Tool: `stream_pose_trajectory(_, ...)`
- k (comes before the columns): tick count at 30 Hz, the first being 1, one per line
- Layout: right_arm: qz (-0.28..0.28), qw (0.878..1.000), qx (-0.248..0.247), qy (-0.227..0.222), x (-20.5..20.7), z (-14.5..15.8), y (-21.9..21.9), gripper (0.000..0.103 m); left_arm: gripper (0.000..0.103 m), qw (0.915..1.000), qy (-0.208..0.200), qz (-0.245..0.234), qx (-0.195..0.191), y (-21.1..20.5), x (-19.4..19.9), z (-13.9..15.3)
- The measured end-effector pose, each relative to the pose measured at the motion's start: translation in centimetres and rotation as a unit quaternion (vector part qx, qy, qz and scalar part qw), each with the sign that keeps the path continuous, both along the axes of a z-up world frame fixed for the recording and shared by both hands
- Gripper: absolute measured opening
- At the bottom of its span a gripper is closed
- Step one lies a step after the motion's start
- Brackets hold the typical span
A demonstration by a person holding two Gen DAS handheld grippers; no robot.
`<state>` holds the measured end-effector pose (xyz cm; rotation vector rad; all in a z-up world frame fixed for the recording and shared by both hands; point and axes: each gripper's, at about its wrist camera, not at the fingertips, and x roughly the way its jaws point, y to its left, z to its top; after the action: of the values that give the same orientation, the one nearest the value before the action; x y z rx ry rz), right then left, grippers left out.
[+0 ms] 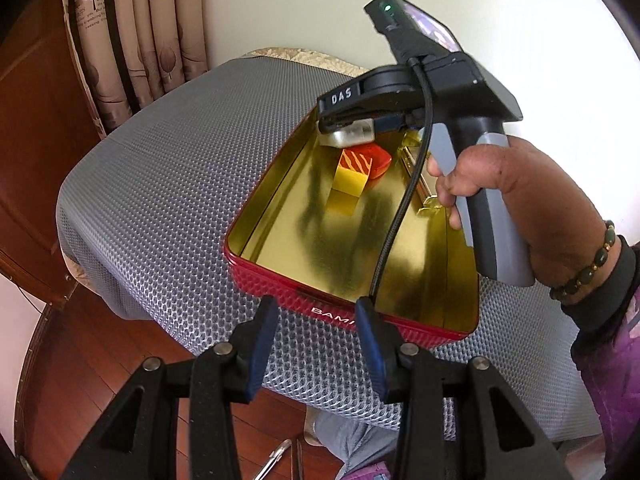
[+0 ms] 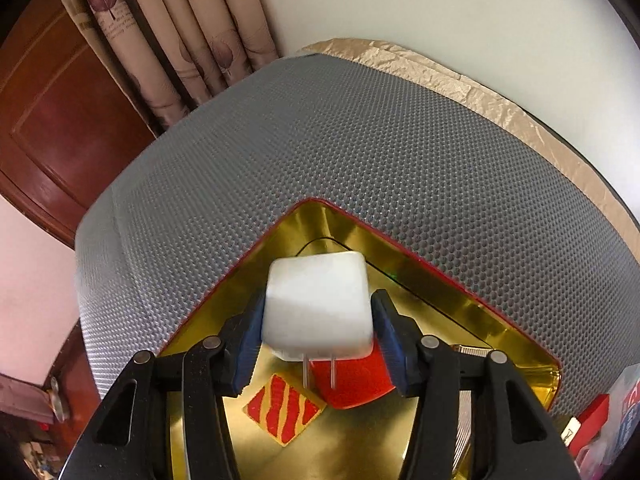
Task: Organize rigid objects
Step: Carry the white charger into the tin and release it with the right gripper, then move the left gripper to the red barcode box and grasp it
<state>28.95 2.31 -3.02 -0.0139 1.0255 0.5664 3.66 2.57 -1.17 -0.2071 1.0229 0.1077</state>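
A red tin [image 1: 288, 280] with a shiny gold inside lies open on a grey dotted mat [image 1: 160, 184]. In it lie a yellow block with red stripes [image 1: 354, 170] and a red block [image 1: 380, 160]. My right gripper [image 2: 318, 344] is shut on a white plug charger [image 2: 318, 308] and holds it over the tin's far corner, above the red block [image 2: 352, 384] and striped block [image 2: 284, 408]. The charger [image 1: 348, 134] also shows in the left wrist view under the right gripper [image 1: 348, 120]. My left gripper [image 1: 316, 340] is open and empty at the tin's near edge.
The mat covers a small table [image 2: 400, 140] edged with beige cloth [image 2: 460, 80]. A curtain [image 1: 140, 32] and a wooden door [image 2: 52, 120] stand behind. Red and white boxes [image 2: 600, 420] lie at the right edge. Wooden floor [image 1: 80, 360] lies below.
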Motion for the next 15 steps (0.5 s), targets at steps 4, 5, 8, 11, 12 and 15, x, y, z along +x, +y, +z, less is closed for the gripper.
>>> stream_pose_trajectory(4, -0.007, 1.0, 0.021, -0.009, -0.8, 1.1, -1.2, 0.051, 0.041, 1.0, 0.004, -0.002, 0.0, -0.1, 0.0, -0.2)
stream_pose_trajectory(5, -0.009, 0.999, 0.031, -0.01, -1.2, 1.4, -1.8, 0.051, 0.041, 1.0, 0.004, -0.002, 0.0, 0.0, 0.0, -0.1)
stream_pose_trajectory(8, -0.022, 0.996, 0.083, -0.03, -3.5, 2.8, -4.8, 0.052, 0.041, 1.0, -0.001, -0.003, 0.005, -0.2, -0.2, 0.1)
stream_pose_trajectory(11, -0.046, 0.993, 0.096, -0.055, -6.5, 3.4, -8.6, 0.056, 0.041, 0.9999, -0.003, -0.005, 0.013, -0.5, -0.3, 0.2)
stream_pose_trajectory(12, -0.053, 0.992, 0.098, -0.06, -7.3, 3.4, -9.9, 0.057, 0.041, 0.9999, -0.004, -0.005, 0.014, -0.6, -0.3, 0.2)
stream_pose_trajectory(15, -0.098, 0.988, 0.081, -0.082, -11.1, 2.5, -15.5, 0.061, 0.041, 0.9996, -0.006, -0.012, 0.024, -1.3, -0.5, 0.5)
